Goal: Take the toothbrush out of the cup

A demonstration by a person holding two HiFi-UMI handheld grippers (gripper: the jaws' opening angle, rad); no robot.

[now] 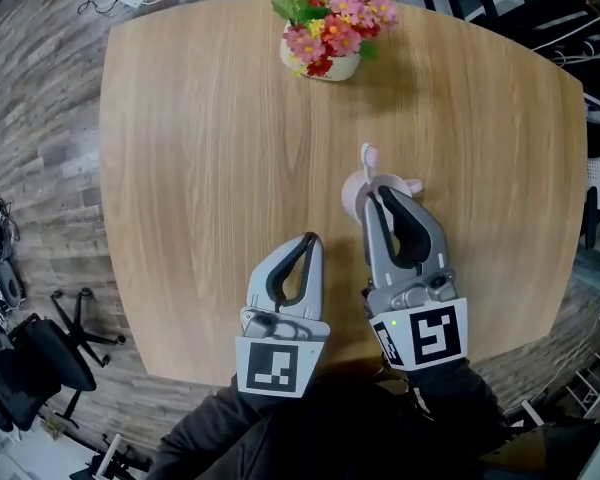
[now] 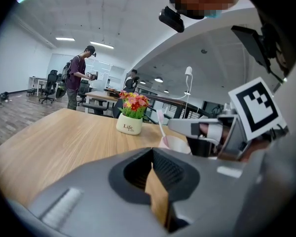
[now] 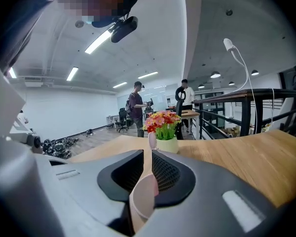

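A pink cup (image 1: 355, 190) stands upright on the wooden table (image 1: 180, 218), and a pink toothbrush (image 1: 367, 154) sticks up out of it. My right gripper (image 1: 380, 190) has its tips at the cup's near side, partly covering it. In the right gripper view its jaws stand a narrow slit apart, and the cup (image 3: 143, 196) and the toothbrush head (image 3: 152, 139) show through that slit. I cannot see the pads pressing on either one. My left gripper (image 1: 312, 238) hangs to the left of the cup, apart from it, tips together and empty. The left gripper view shows the cup (image 2: 175, 142) ahead.
A white pot of pink and red flowers (image 1: 320, 63) stands at the table's far edge. Office chairs (image 1: 40, 353) and cables lie on the floor to the left. People stand at desks (image 2: 79, 80) far behind the table.
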